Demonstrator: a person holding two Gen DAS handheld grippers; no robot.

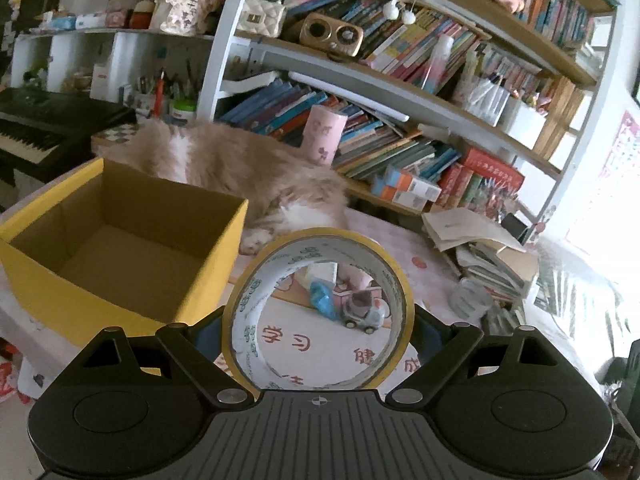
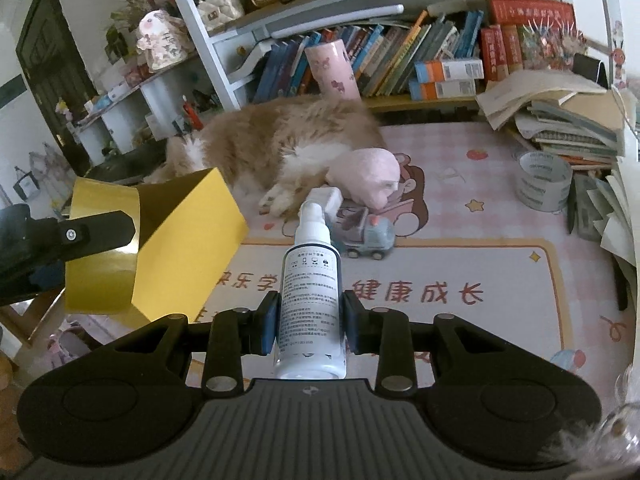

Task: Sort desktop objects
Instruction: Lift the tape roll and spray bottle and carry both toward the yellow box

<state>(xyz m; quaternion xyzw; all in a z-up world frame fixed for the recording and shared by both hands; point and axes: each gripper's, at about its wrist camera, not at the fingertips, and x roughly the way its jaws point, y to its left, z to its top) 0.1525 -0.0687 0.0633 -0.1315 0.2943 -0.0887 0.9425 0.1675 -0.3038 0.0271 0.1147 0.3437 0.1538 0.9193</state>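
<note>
My left gripper (image 1: 319, 330) is shut on a yellow-edged tape roll (image 1: 320, 240), held upright above the desk mat, just right of the open yellow cardboard box (image 1: 120, 240). My right gripper (image 2: 310, 326) is shut on a white spray bottle (image 2: 312, 292), nozzle pointing away, held above the mat. The yellow box (image 2: 180, 240) stands to its left, with the left gripper's arm (image 2: 60, 236) beside it. A small toy truck (image 2: 366, 236) and a pink plush (image 2: 366, 178) lie on the mat ahead; the truck also shows through the tape roll in the left wrist view (image 1: 362, 314).
A ginger-and-white cat (image 2: 280, 140) lies across the back of the desk. A clear tape roll (image 2: 542, 182) sits by a stack of books (image 2: 560, 120) at right. A pink cylinder (image 2: 332, 70) stands against the bookshelf. A keyboard (image 1: 40, 128) is at far left.
</note>
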